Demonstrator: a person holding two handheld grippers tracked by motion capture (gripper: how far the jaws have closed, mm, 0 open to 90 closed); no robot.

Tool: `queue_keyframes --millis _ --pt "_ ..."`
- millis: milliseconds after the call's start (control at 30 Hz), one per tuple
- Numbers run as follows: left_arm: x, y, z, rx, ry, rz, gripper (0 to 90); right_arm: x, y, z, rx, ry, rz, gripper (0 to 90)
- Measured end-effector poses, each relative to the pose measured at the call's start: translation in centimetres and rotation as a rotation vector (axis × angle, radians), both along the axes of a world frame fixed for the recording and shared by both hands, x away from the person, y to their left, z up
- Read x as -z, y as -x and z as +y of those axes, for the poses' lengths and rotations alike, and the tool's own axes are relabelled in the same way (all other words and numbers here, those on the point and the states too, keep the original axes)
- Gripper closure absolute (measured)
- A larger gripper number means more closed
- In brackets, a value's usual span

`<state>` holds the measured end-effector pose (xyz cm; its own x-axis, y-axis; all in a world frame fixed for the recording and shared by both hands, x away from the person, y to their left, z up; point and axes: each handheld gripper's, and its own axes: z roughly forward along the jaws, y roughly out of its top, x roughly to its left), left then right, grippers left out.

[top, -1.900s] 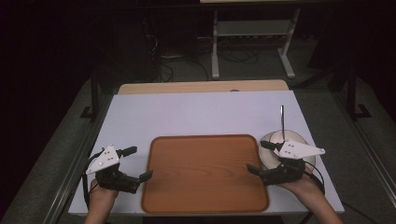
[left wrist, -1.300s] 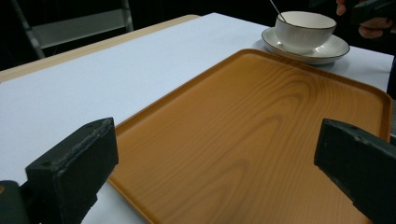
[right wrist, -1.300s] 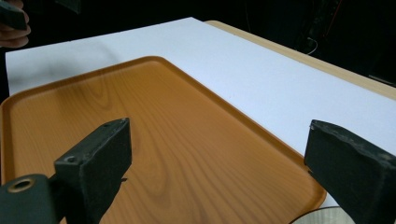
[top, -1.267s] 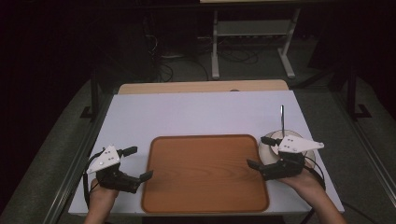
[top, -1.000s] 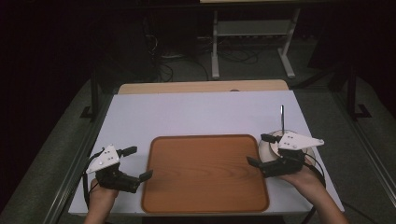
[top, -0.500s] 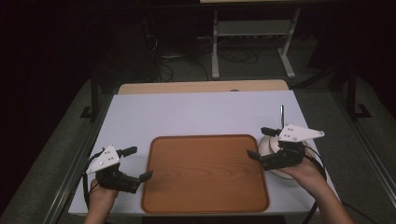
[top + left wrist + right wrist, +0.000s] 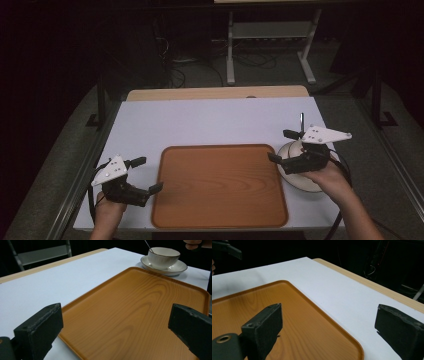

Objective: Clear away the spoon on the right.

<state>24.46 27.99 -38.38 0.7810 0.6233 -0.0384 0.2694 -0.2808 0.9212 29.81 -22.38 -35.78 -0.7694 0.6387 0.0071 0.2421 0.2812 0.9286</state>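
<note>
Dark surroundings frame a white-topped bench. At its 8 o'clock, the left hand-held gripper is held low, jaws spread wide and empty, just beside the left rim of a wooden tray lying at the bench's centre. At 3 o'clock, the right hand-held gripper is held above a white saucer, jaws likewise parted and empty. A cup with a spoon is seen on that saucer, just beside the tray's right rim.
</note>
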Motion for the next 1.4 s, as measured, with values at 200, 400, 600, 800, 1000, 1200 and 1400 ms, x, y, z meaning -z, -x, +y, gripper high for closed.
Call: queue_keyframes --millis 200,400,600,800,1000,1200,1400 --pt "0.0 0.0 0.0 0.000 0.001 0.001 0.0 -0.3 -0.8 -0.3 0.012 0.000 0.003 6.9" --pt "0.0 0.0 0.1 -0.001 -0.001 0.004 0.0 -0.6 -1.3 -0.7 0.018 -0.004 0.009 6.9" --pt "0.0 0.1 0.2 -0.008 0.002 0.003 0.0 -1.0 -2.0 -0.8 0.019 -0.002 0.011 7.0" --pt "0.0 0.1 0.2 -0.013 0.007 0.003 0.0 -1.4 -2.8 -0.7 0.026 -0.001 0.006 7.1" --pt "0.0 0.0 0.3 -0.011 0.007 0.005 0.0 -1.9 -3.5 -0.8 0.038 -0.012 0.000 7.2" --pt "0.0 0.0 0.3 -0.012 0.008 0.007 0.0 -2.1 -4.8 -1.1 0.058 -0.032 0.019 7.4" --pt "0.1 -0.1 0.3 -0.007 0.009 0.006 0.0 -2.1 -5.7 -1.8 0.071 -0.023 0.032 13.0"
